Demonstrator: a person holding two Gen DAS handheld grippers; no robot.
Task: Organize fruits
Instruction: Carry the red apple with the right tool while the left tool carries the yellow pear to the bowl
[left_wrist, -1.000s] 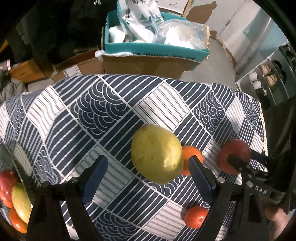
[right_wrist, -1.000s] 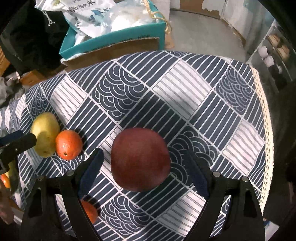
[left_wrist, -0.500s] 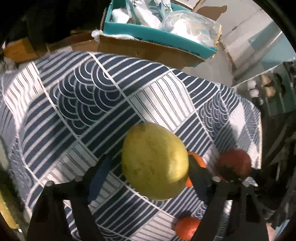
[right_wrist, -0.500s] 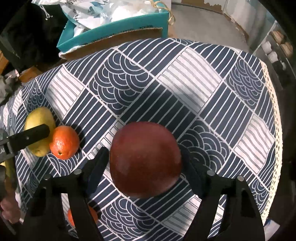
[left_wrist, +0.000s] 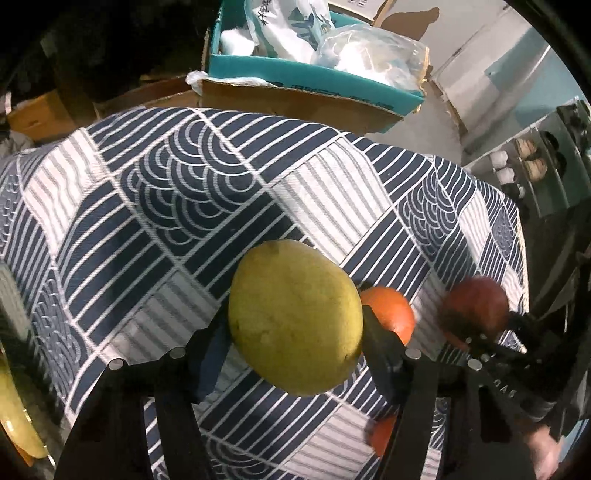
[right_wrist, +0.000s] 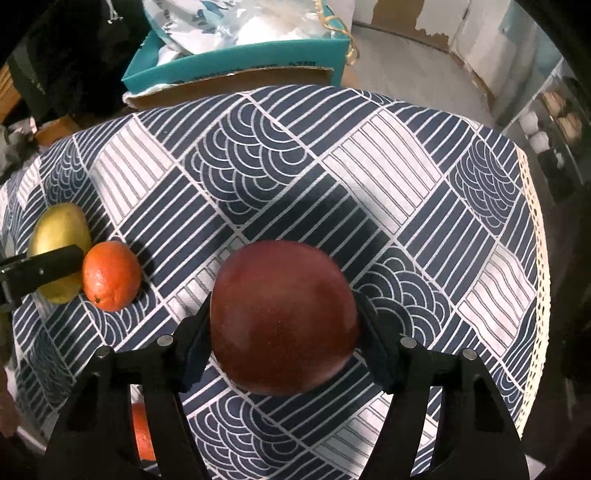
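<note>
My left gripper (left_wrist: 295, 354) is shut on a yellow-green mango (left_wrist: 295, 317), with both pads against its sides. My right gripper (right_wrist: 282, 350) is shut on a dark red apple (right_wrist: 282, 317). The apple (left_wrist: 476, 308) and the right gripper also show in the left wrist view at the right. An orange (right_wrist: 110, 275) lies on the cloth just right of the mango (right_wrist: 59, 240); it also shows in the left wrist view (left_wrist: 391, 314). A second orange (right_wrist: 142, 432) lies near the front edge, half hidden by a finger.
The table has a navy and white patterned cloth (right_wrist: 332, 177). A teal cardboard box (left_wrist: 314, 77) with plastic bags stands behind the table. A tray of fruit (left_wrist: 14, 413) shows at the left edge. A shelf unit (left_wrist: 535, 166) stands at the right.
Both grippers have closed from open onto their fruits: the left onto the mango, the right onto the apple. Both fruits now sit tight between the pads.
</note>
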